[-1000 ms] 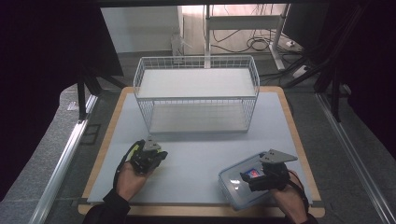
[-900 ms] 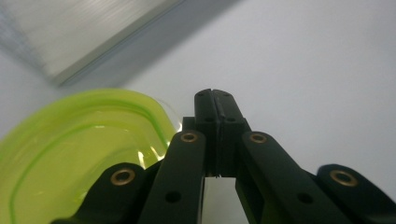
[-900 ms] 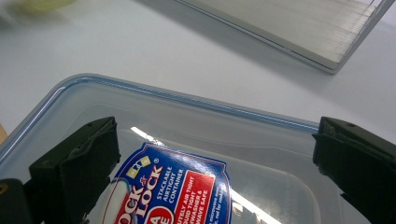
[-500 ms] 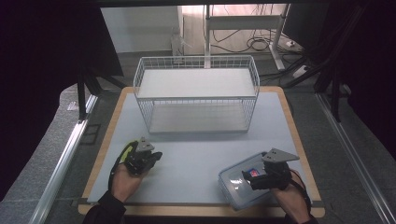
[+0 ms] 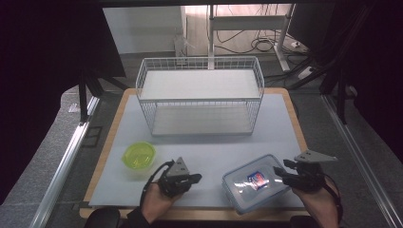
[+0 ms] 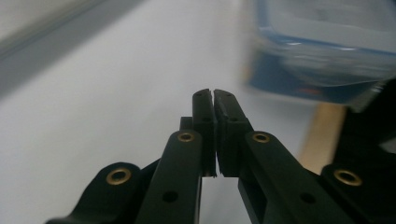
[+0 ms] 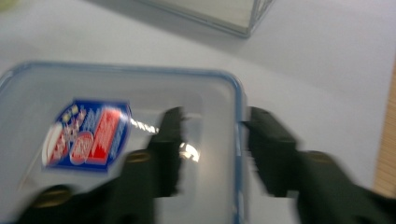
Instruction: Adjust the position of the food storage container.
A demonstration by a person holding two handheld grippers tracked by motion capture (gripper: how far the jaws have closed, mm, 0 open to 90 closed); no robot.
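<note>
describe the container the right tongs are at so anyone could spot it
Start at the white wire rack at the back of the table, then come to the near right corner. The clear rectangular box there has a blue-edged lid and a red-and-blue sticker, unlike the round yellow-green tub at left.

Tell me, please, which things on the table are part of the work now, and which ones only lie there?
In the work:
- clear box with blue rim, its edge between the jaws of the right gripper, which have just been closing
- left gripper, shut and empty, pointing toward the box

Only lying there:
- green round lid
- white wire rack
</note>
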